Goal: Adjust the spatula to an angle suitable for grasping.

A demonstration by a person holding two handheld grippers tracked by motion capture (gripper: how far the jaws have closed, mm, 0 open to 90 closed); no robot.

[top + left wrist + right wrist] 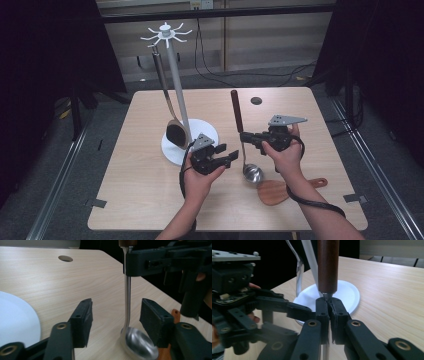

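While my right gripper (328, 307) stays out of it, clamped tight on the ladle (243, 150) stem just under the wooden handle, my left gripper (116, 315) sits half open around the lower stem, pads not touching. Stem runs upright between those jaws, nearer the right pad, bowl on the table (75, 285) just below. Utensil stand (176, 85) is further back.

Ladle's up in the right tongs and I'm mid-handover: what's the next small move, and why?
Probably ease the left tongs forward around the ladle stem, then close. The right tongs are shut on it just below its wooden handle, holding it upright, while the left pads stand apart, not touching.
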